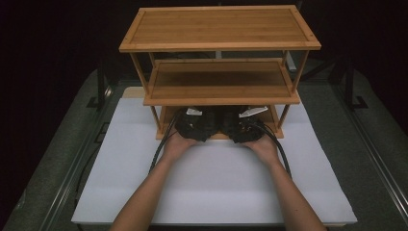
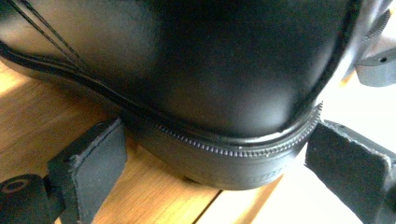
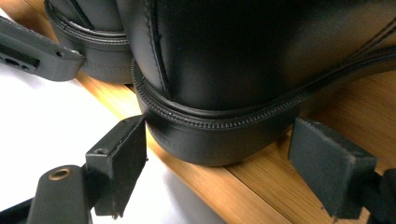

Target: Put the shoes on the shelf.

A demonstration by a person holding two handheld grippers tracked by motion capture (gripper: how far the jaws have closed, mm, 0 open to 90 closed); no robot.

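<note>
Two open grippers are facing the heels of a pair of black shoes on the bottom shelf.

The left gripper (image 2: pixel 215 163) is standing with its jaws apart on either side of the left shoe (image 2: pixel 196 79), the pads not pressing on the heel; the right gripper (image 3: pixel 233 172) is doing the same at the right shoe (image 3: pixel 233 60). Each heel is lying straight ahead, just beyond the jaws, and each shoe's long axis is running away toward the far side of the wooden rack (image 1: pixel 219 26). Each hand is nearer to its own shoe. The rack is standing on the white counter (image 1: pixel 216 183). Some embossed writing on the heel rim is too faint to read.
</note>
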